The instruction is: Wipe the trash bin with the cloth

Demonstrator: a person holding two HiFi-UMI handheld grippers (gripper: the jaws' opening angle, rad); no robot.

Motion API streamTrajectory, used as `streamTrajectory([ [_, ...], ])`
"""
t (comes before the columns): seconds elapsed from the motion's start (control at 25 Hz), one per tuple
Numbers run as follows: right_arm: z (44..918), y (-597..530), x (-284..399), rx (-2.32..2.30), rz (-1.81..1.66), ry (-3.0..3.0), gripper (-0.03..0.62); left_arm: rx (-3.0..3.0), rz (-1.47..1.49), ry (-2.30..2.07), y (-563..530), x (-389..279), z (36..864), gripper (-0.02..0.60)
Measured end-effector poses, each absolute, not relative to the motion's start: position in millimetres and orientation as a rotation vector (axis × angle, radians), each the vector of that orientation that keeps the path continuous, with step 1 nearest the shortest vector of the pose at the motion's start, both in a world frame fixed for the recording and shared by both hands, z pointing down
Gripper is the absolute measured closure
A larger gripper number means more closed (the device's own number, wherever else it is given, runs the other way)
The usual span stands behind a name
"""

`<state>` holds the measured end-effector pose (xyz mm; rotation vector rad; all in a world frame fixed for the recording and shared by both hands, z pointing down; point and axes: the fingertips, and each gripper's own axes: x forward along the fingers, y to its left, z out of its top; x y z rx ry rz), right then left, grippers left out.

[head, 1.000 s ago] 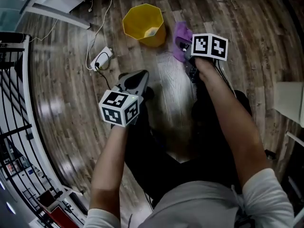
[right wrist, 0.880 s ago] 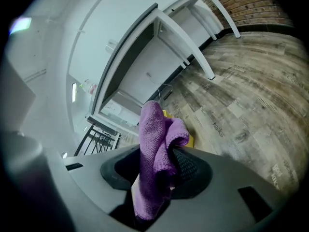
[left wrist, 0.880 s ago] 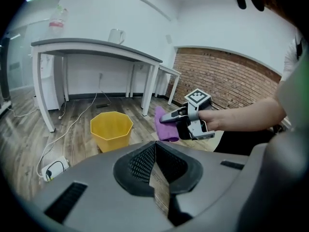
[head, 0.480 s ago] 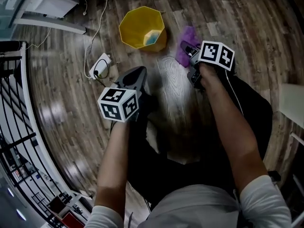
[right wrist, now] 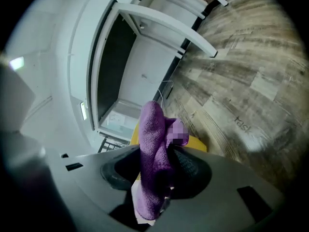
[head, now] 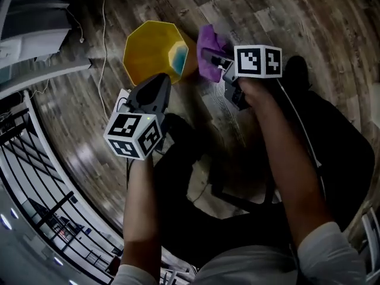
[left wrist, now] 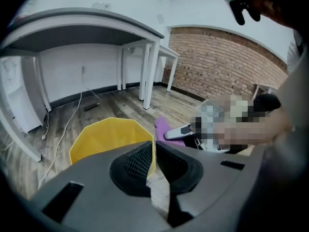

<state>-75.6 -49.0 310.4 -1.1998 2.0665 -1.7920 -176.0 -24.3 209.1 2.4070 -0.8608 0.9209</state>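
The yellow trash bin [head: 151, 52] stands on the wooden floor [head: 309, 22] within reach. It looks light, so a wipe pushed from the right could slide or tip it unless its rim gets steadied. The right gripper [head: 214, 58], reaching out just right of the bin, has its jaws clamped on the purple cloth [right wrist: 153, 163]. The left gripper [head: 159, 82] tilts down at the bin's near side, jaws together and empty.
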Motion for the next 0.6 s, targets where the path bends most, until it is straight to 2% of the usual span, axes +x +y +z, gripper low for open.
streamTrajectory([
  [0.08, 328, -57, -83, -1.140, -1.811, 2.087, 0.433, 2.449, 0.985, -0.781, -31, -168, 218, 0.570],
  [0.28, 354, -74, -74, -1.130, -1.767, 2.002, 0.433, 2.471, 1.127, -0.644, -21, -169, 248, 0.469],
  [0.6, 370, -94, -63, -1.008, -1.833, 1.828, 0.433, 2.515, 1.335, -0.574, -18, -173, 264, 0.426],
])
